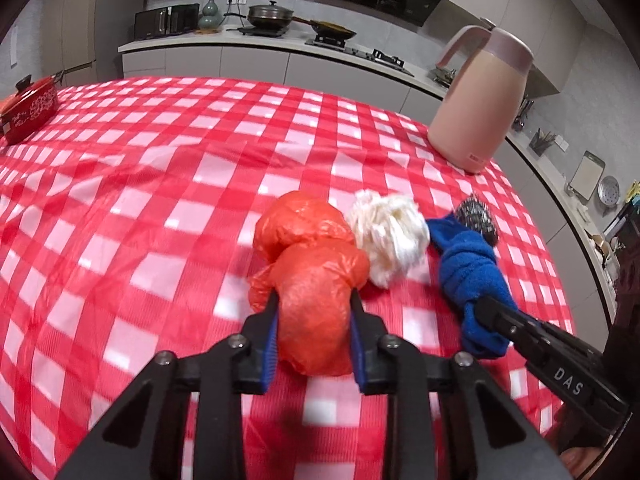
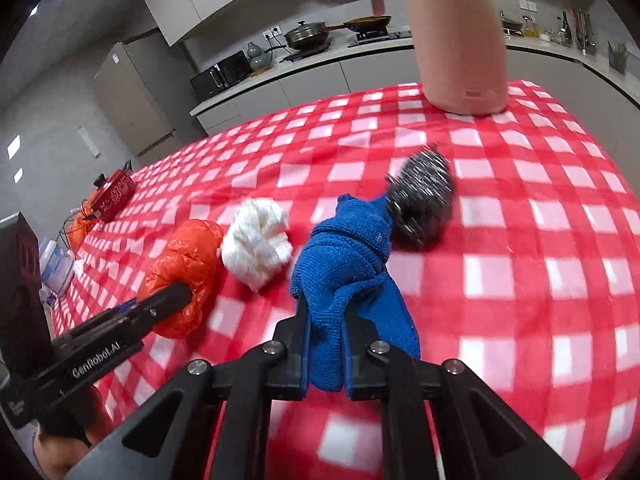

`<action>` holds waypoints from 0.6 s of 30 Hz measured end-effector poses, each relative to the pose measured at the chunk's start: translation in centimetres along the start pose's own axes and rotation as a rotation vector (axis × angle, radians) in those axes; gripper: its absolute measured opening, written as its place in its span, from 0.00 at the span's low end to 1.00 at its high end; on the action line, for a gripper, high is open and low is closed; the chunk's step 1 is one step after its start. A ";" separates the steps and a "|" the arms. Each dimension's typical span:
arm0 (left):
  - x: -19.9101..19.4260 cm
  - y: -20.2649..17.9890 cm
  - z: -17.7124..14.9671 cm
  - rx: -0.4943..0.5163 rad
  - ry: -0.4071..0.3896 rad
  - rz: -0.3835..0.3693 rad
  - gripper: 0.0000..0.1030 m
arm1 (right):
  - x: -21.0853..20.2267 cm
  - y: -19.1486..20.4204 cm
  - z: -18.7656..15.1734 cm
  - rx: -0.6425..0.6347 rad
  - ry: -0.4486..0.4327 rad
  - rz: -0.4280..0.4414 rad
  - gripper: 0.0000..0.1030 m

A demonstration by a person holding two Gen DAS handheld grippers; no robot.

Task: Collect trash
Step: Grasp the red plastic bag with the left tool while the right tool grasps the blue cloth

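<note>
Four pieces of trash in a loose row on the red-and-white checked tablecloth [image 1: 160,168]. Left gripper [image 1: 315,300] clamped on the near end of a crumpled orange plastic bag [image 1: 316,276], blue-lined fingers [image 1: 269,344] pressed against both sides of it, the far lump of the bag lying on the cloth. Same bag seen from the right wrist camera [image 2: 188,264] with the left gripper's black finger across its near edge. Just right of the bag, touching it, a wad of white paper [image 1: 390,240], loose on the cloth and gripped by nothing; also visible from the right [image 2: 258,248]. Further right, a bunched blue cloth [image 2: 352,276], pinched at its near end between the closed-in fingers of the right gripper [image 2: 325,312], the fabric bulging out past the tips and hanging over the right finger. From the left wrist camera, the same blue cloth [image 1: 472,276] with the right gripper [image 1: 486,308] biting its lower end. At the far tip of the cloth, touching it, a steel wool scrubber [image 2: 424,200], slightly blurred. Beyond, near the table's far right edge, a pink thermos jug [image 1: 480,104] standing upright. At the far left, a red lidded pot [image 1: 30,110]. Behind the table, a kitchen counter [image 1: 256,42] with pans on a stove.
</note>
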State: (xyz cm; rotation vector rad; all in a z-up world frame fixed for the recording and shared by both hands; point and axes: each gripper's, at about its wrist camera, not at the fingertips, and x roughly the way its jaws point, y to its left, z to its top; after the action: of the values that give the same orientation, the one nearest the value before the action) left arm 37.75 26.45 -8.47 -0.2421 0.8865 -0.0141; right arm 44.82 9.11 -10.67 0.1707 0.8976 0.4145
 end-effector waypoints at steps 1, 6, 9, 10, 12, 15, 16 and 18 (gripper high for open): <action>-0.1 0.0 -0.2 -0.001 0.004 0.002 0.30 | -0.4 -0.3 -0.4 0.004 0.003 -0.002 0.12; -0.5 -0.3 -0.9 -0.002 0.009 0.034 0.39 | -1.1 -1.5 -1.7 0.026 0.025 -0.006 0.17; -0.6 -0.4 -0.7 -0.003 -0.008 0.067 0.67 | -1.3 -1.3 -1.4 0.007 0.014 -0.021 0.39; -0.7 -0.4 -0.6 -0.003 -0.018 0.076 0.71 | -1.4 -1.2 -1.2 0.002 0.000 -0.030 0.47; -0.6 -0.3 -0.3 -0.006 -0.031 0.087 0.72 | -1.4 -1.0 -0.7 -0.012 -0.026 -0.051 0.66; 0.3 0.0 0.1 -0.004 -0.021 0.092 0.72 | -0.6 -0.8 0.1 -0.026 -0.032 -0.063 0.66; 0.7 0.1 0.2 -0.006 -0.011 0.093 0.72 | -0.1 -0.8 0.3 -0.027 -0.025 -0.068 0.66; 1.3 0.5 0.2 -0.015 0.007 0.075 0.71 | 0.8 -0.8 0.5 -0.030 -0.008 -0.074 0.63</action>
State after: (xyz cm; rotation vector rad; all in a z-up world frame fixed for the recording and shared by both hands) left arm 38.66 26.85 -9.43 -0.2222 0.9024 0.0616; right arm 45.87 8.71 -11.23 0.1114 0.8869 0.3579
